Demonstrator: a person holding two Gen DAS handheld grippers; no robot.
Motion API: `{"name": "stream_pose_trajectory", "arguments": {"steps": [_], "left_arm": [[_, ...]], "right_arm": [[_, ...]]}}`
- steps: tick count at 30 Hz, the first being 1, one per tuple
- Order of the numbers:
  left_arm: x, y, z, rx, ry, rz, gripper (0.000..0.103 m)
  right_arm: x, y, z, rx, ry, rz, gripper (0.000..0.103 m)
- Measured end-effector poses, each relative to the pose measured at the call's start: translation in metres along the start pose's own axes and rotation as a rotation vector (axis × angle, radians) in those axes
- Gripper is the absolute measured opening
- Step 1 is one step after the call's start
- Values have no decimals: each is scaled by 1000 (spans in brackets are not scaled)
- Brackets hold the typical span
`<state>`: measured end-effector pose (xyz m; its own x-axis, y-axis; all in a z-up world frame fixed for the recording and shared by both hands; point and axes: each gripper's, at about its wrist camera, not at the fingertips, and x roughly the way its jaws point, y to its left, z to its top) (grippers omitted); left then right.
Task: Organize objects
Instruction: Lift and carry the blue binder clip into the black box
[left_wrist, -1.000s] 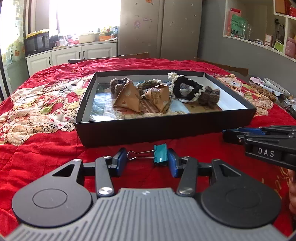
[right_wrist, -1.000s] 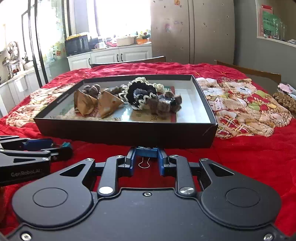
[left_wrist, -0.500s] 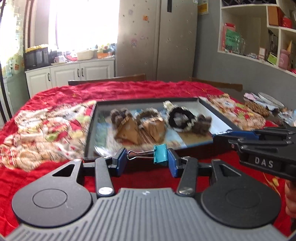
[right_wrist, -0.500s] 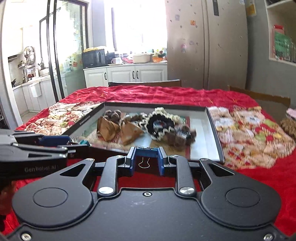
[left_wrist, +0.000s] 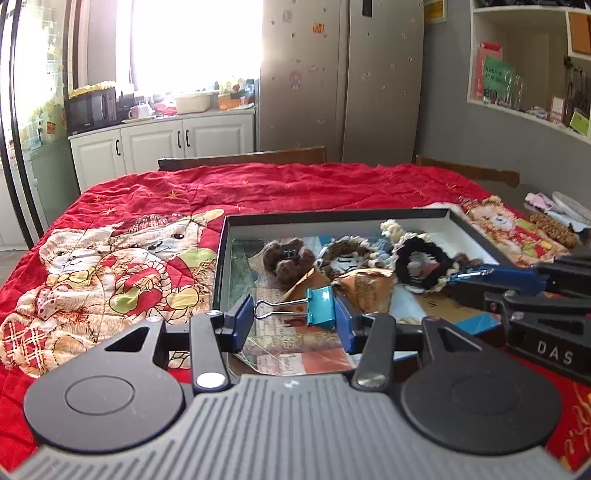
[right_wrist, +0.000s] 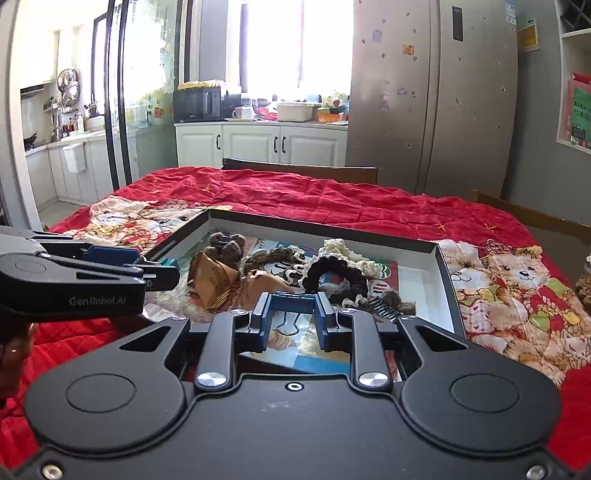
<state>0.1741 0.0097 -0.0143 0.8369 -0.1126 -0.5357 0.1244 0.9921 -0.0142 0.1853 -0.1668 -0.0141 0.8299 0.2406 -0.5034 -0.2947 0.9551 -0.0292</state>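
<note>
The left tool (left_wrist: 293, 314) is gripping a teal binder clip (left_wrist: 320, 307) lengthwise, and the right tool (right_wrist: 293, 321) is clamping a blue binder clip (right_wrist: 291, 303). Both are hovering over the near edge of the black tray (left_wrist: 332, 216), which is sitting on the red-covered bench (left_wrist: 258, 184).

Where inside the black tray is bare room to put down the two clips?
The tray is crowded in the middle, where the paper cones and hair ties lie. Bare floor shows along its right wall, beside the black hair tie, and at the near edge under both claws. The red blanket behind the tray is also free.
</note>
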Motion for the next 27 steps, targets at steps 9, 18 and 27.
{"name": "stream_pose_trajectory", "arguments": {"steps": [9, 18, 27], "left_arm": [[23, 3, -2, 13, 44, 9, 50], [34, 2, -4, 28, 75, 7, 51], [43, 0, -9, 47, 114, 5, 51]], "right_arm": [[33, -5, -2, 22, 74, 18, 23], [53, -5, -4, 21, 127, 19, 23], [66, -6, -6, 20, 183, 15, 23]]}}
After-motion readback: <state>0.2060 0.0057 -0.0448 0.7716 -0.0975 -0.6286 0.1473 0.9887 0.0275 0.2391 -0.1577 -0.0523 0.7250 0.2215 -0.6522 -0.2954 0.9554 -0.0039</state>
